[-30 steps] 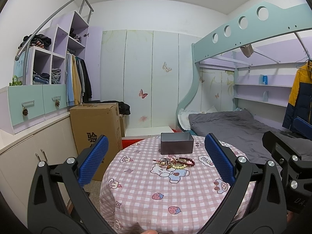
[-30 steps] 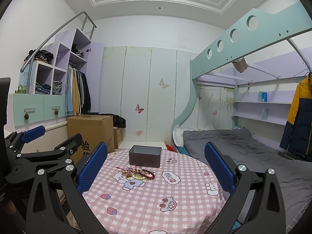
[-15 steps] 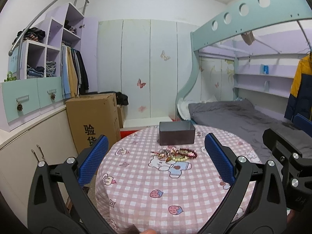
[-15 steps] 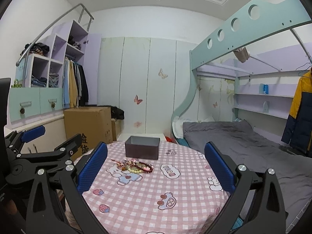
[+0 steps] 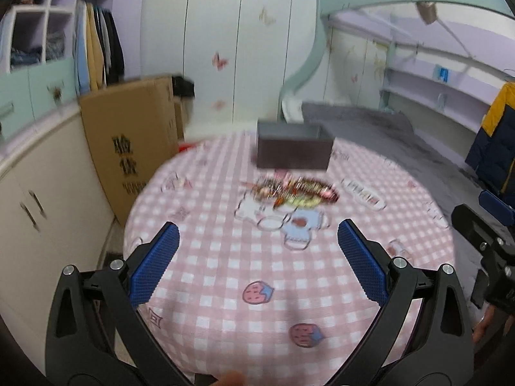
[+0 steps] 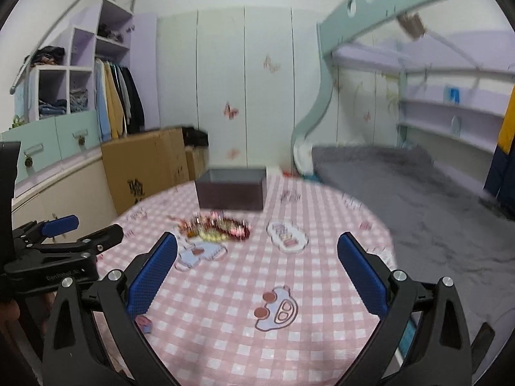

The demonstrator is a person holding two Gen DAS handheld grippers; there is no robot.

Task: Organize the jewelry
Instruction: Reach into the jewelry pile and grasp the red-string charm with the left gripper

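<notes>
Beads (image 5: 294, 193) tangled, lying mid-tabletop (image 5: 225, 276) before rectangular grey box (image 5: 294, 152); I'm holding left gripper (image 5: 257, 257) and right gripper (image 6: 257, 268) agape, empty.

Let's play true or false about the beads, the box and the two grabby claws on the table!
1. The jewelry pile lies inside the grey box. False: it lies on the tablecloth, in front of the box.
2. The left gripper is open. True.
3. The right gripper holds a bracelet. False: it is open, holding nothing.
4. The tablecloth is pink checked. True.
5. The box has a lid on. False: its top is open.
</notes>
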